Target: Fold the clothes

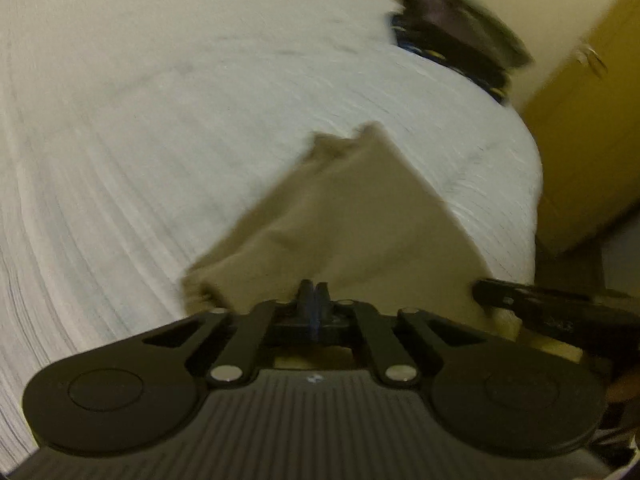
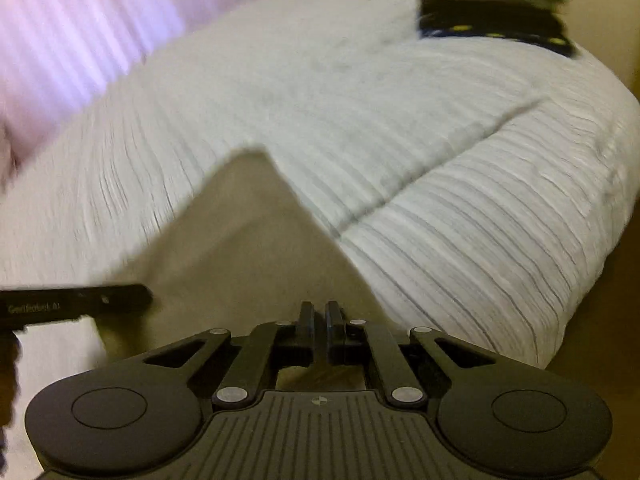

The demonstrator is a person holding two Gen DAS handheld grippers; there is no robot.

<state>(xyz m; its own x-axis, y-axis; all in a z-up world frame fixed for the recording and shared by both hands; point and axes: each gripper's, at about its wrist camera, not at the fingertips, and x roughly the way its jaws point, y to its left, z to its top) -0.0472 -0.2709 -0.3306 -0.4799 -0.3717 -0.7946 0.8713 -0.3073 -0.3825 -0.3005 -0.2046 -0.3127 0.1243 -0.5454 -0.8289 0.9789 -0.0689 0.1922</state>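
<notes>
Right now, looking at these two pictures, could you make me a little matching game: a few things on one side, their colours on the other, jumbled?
Things:
1. garment under the tongs
2. bed cover
3. stack of folded clothes
4. cupboard

Colours:
A. yellow-brown
B. mostly dark
C. beige
D. white, ribbed

Pairs: 1-C, 2-D, 3-B, 4-A

Left gripper: jaws closed on the near edge of a tan cloth. Cloth: spread over a white ribbed bed, far corner rumpled. Right gripper: enters from right, at the cloth's right edge. Dark folded pile: far bed corner, blurred. Yellow cabinet: beyond the bed.
</notes>
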